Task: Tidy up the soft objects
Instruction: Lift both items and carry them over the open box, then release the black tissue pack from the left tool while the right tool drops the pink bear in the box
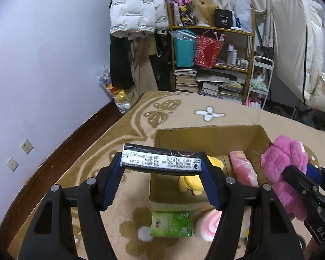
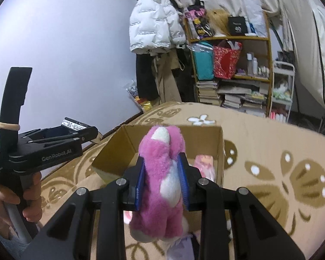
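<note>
My left gripper (image 1: 161, 162) is shut on a flat black pack with a white label (image 1: 160, 158), held crosswise above the near left corner of an open cardboard box (image 1: 205, 138). A yellow plush (image 1: 190, 184) and a pink packet (image 1: 242, 169) lie inside the box. My right gripper (image 2: 161, 160) is shut on a pink and white plush bear (image 2: 160, 143), hanging upright over the box's near side (image 2: 119, 149). The bear (image 1: 286, 169) also shows at the right of the left wrist view. A hand (image 2: 30, 197) holds the left gripper (image 2: 84, 133).
A green packet (image 1: 172, 224) and a pink-and-white swirl plush (image 1: 210, 225) lie on the beige butterfly-patterned carpet (image 1: 166, 110) in front of the box. Behind are a wooden shelf with bags and books (image 1: 212, 60), hanging coats (image 1: 136, 10) and a white cart (image 1: 260, 80).
</note>
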`<state>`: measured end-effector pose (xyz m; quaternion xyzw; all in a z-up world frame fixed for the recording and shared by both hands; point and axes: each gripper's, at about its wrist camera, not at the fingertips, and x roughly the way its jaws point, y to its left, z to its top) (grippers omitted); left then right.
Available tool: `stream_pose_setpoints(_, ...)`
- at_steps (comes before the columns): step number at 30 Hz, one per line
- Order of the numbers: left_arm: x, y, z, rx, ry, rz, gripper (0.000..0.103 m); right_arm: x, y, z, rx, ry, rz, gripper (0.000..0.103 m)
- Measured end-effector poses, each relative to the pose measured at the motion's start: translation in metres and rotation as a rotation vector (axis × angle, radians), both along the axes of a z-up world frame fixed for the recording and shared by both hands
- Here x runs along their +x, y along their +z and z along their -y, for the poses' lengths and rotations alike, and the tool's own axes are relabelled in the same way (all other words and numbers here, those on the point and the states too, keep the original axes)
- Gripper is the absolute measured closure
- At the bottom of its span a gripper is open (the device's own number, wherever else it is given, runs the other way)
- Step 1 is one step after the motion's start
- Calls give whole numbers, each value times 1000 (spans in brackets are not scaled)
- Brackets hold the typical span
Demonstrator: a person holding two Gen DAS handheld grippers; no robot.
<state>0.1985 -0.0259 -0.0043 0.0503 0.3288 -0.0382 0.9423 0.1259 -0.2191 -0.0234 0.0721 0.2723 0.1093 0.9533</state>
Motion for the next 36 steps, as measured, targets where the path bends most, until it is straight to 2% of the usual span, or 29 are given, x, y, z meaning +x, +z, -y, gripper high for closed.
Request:
stream_pose_setpoints(10, 19, 2, 3, -14, -9, 42, 36, 30, 8, 0, -19, 19, 36, 73)
stream_pose_setpoints(13, 22, -5, 6, -21, -24, 26, 36, 37, 2, 3, -12, 28, 24, 73)
stream_pose_setpoints(16, 26, -14, 11, 5, -34, 5, 35, 39, -6, 5, -10, 26, 4, 72)
stream_pose_setpoints(21, 32, -32, 14, 1, -41, -61, 35, 47, -24, 10, 9, 10, -54, 71)
stream_pose_setpoints(25, 32, -39, 17, 19, -38, -68, 35, 46, -24, 12, 12, 12, -46, 68)
stream_pose_setpoints(28, 30, -41, 18, 15, -40, -76, 31, 45, -25, 14, 25, 3, -51, 68)
stream_pose_setpoints(30, 30, -41, 18, 12, -34, -73, 27, 44, -25, 16, 29, 0, -52, 65)
stream_pose_setpoints(32, 30, -42, 16, -1, -32, -83, 26, 43, -25, 17, 27, -10, -57, 51)
stream_pose_setpoints(33, 30, -43, 15, -7, -32, -90, 25, 43, -25, 18, 24, -18, -59, 46)
stream_pose_setpoints(35, 30, -43, 13, -9, -25, -95, 15, 42, -23, 20, 25, -32, -54, 38)
stream_pose_setpoints(36, 30, -42, 13, -6, -24, -91, 15, 42, -22, 21, 27, -37, -56, 36)
